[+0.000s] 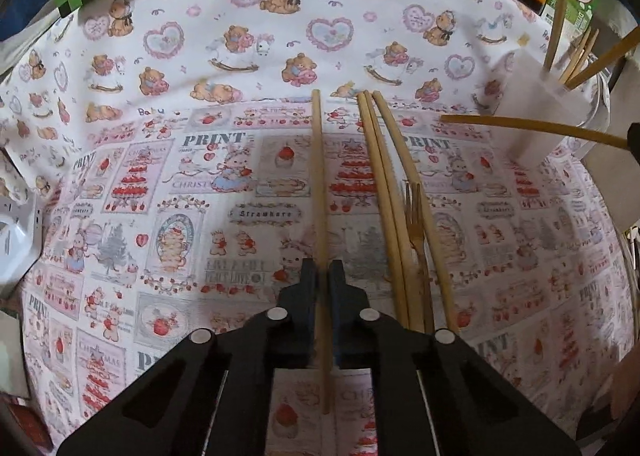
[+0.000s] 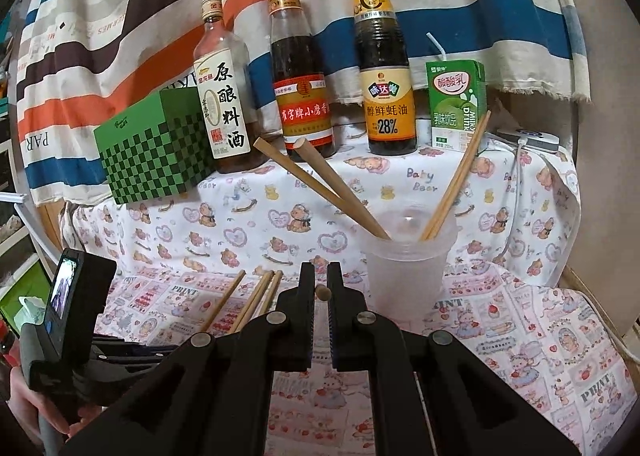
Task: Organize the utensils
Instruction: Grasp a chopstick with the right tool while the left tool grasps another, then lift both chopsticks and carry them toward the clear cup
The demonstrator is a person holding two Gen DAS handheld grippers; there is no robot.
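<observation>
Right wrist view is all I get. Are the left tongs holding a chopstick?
Observer: Yes. The left tongs are shut on one chopstick.
Operator: Is anything hiding by the other sticks?
Observer: A little fork lies among the three chopsticks on the cloth.
Operator: Where does my stick point?
Observer: Your chopstick sticks out sideways in front of the cup.

Loose chopsticks [image 1: 384, 191] on tablecloth [image 1: 200, 183]; cup [image 2: 404, 252] before bottles [image 2: 300, 67].
</observation>
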